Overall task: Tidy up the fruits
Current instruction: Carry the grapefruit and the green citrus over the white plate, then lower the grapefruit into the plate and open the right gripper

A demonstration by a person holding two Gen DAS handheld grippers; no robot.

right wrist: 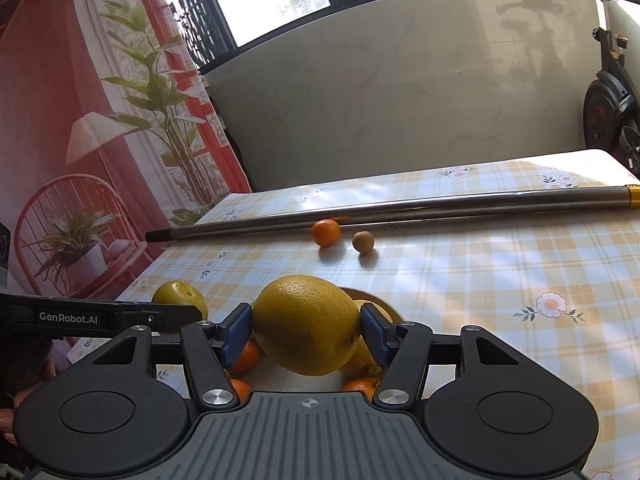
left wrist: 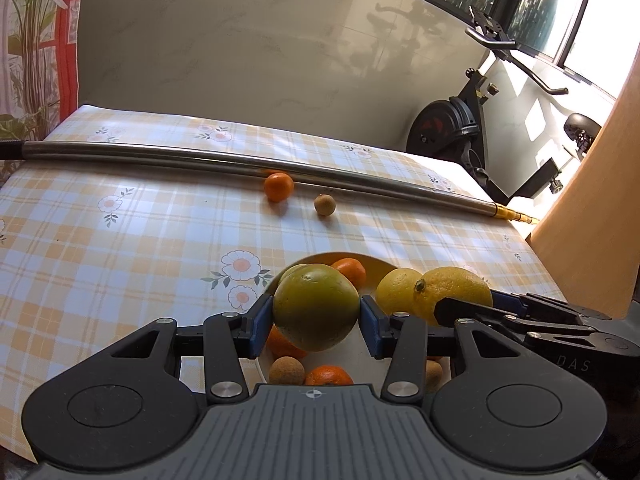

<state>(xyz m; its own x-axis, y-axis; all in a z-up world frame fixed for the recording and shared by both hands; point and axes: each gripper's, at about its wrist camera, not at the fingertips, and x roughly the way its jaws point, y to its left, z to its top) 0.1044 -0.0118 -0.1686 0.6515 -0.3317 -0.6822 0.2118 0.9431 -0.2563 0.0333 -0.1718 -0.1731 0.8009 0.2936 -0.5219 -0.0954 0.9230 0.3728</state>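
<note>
Left claw (left wrist: 316, 318) is clamping a green orange (left wrist: 315, 307), right claw (right wrist: 306, 330) a yellow grapefruit (right wrist: 306, 324); both are hanging directly above the bowl (left wrist: 320, 257).

The left gripper (left wrist: 316, 314) is clamped on a greenish orange (left wrist: 315, 306) above the plate (left wrist: 372, 264); the right gripper (right wrist: 306, 330) is clamped on a yellow orange (right wrist: 306, 324) over the same plate.

A surface (left wrist: 120, 240) in checked floral cloth carries a long metal pole (left wrist: 240, 162), a mandarin (left wrist: 279, 187), a small brown fruit (left wrist: 324, 204) and a white bowl (left wrist: 372, 266).
</note>
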